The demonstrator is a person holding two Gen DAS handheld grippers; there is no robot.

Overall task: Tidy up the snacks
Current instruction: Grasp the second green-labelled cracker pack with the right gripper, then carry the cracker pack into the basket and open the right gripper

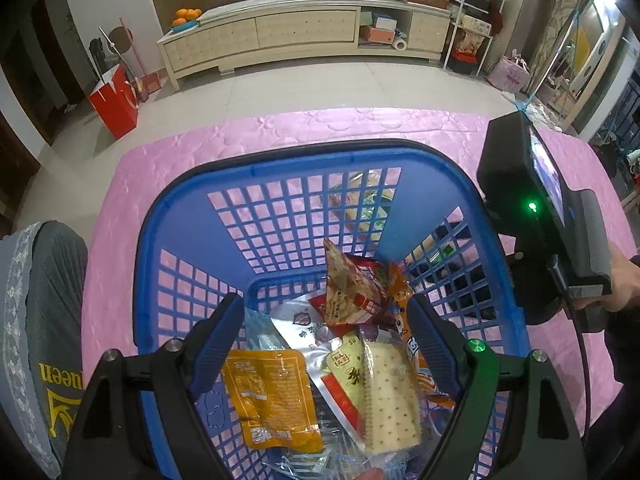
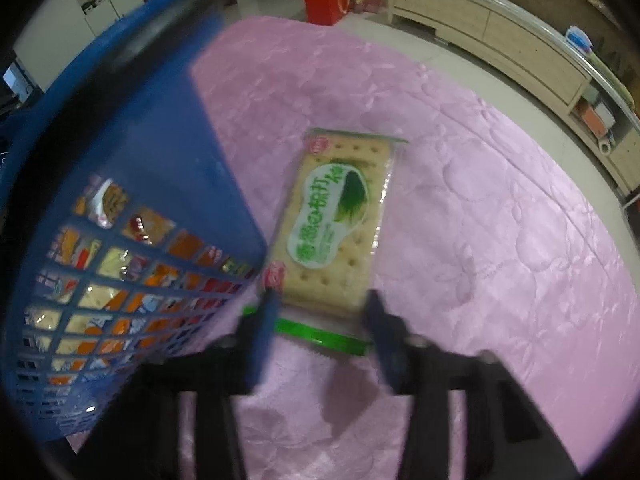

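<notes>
Task well advanced: blue basket (image 1: 192,240) on pink-covered counter (image 2: 480,200) held most snacks; green cracker packet (image 2: 336,220) lay outside, right of it, between open, empty right tongs (image 2: 320,312); left tongs (image 1: 328,320) wide open, empty, above basket.

I saw a worktop (image 2: 480,208) covered in a pink quilted cloth with an embossed flower pattern, standing on a pale tiled floor (image 1: 280,84). A blue plastic basket (image 1: 180,240) with lattice walls sat directly on the cloth and held a heap of snack packets. Just beside the basket, outside its wall, a cracker packet (image 2: 336,220) with a green-and-white label lay flat on the pink surface, one long edge close to the basket's base. I could not tell whether packet and basket actually touched. At my left, a grey cushion (image 1: 40,320) with yellow lettering overlapped the cloth's edge.
</notes>
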